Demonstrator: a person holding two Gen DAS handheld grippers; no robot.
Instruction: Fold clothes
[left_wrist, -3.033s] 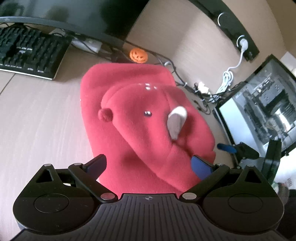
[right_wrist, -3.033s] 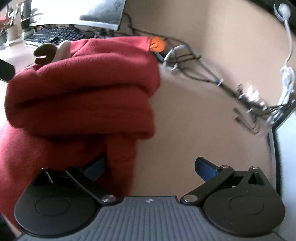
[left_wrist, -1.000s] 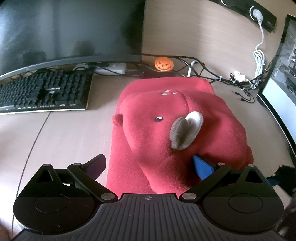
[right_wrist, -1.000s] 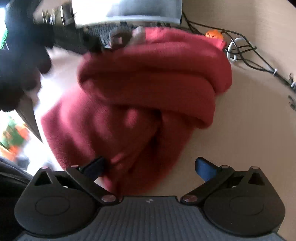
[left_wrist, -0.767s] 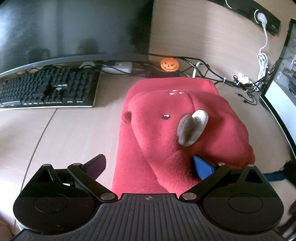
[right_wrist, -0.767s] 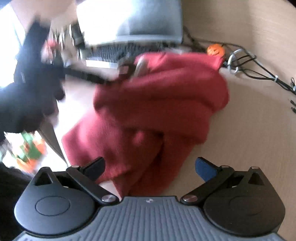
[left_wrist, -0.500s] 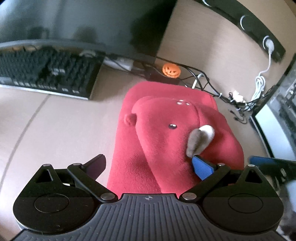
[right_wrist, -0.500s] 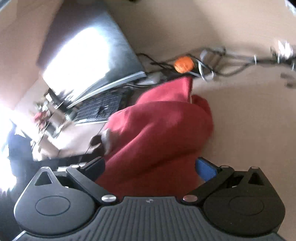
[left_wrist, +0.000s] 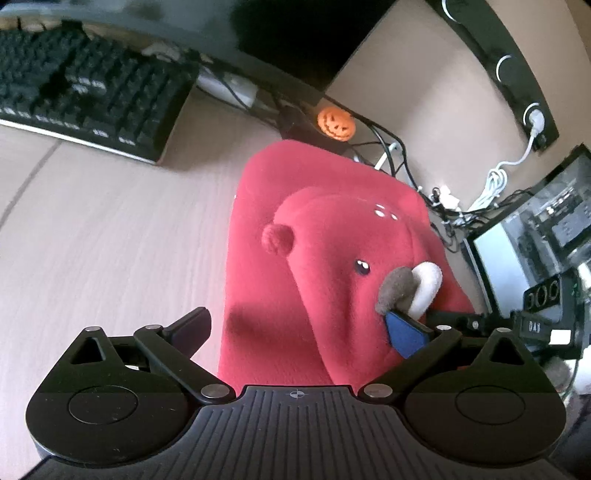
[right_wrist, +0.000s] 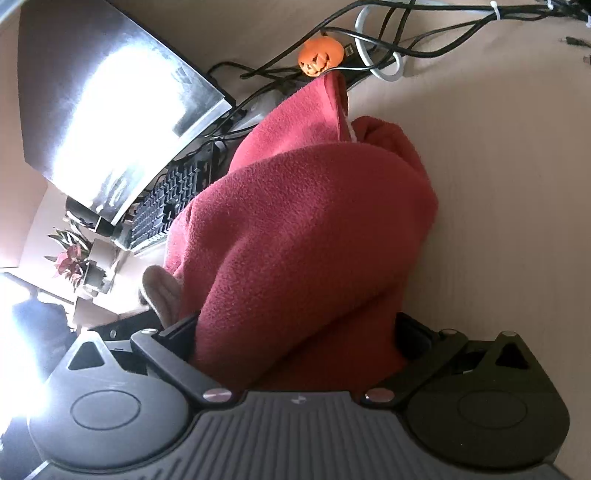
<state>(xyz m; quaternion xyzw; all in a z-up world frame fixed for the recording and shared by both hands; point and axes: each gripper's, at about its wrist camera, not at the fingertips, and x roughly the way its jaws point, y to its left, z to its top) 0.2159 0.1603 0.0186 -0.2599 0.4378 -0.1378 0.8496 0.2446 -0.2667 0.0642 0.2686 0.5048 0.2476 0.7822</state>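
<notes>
Since half a second ago my right gripper (right_wrist: 295, 332) has dropped in close on the red fleece garment (left_wrist: 325, 266), so the cloth now bulges between its two fingers, which stand wide apart on either side of the bundle; I cannot tell whether they press it. My left gripper (left_wrist: 299, 328) hangs over the near end of the garment with its jaws spread, one fingertip over bare desk (left_wrist: 110, 229) beside the cloth and the other, the blue one, touching the garment right under the brown and white ear (left_wrist: 410, 291). One garment lies folded into a thick bundle on the desk, hood uppermost, showing one small round red ear (left_wrist: 277, 239) and one dark eye (left_wrist: 362, 266). Beyond the garment's far edge sits one orange pumpkin figure (left_wrist: 336, 123) among a tangle of cables (left_wrist: 391, 147). Left of the garment I count one black keyboard (left_wrist: 85, 96) with one monitor (right_wrist: 110, 107) behind it. Right of the garment stands one computer case (left_wrist: 535, 236).
</notes>
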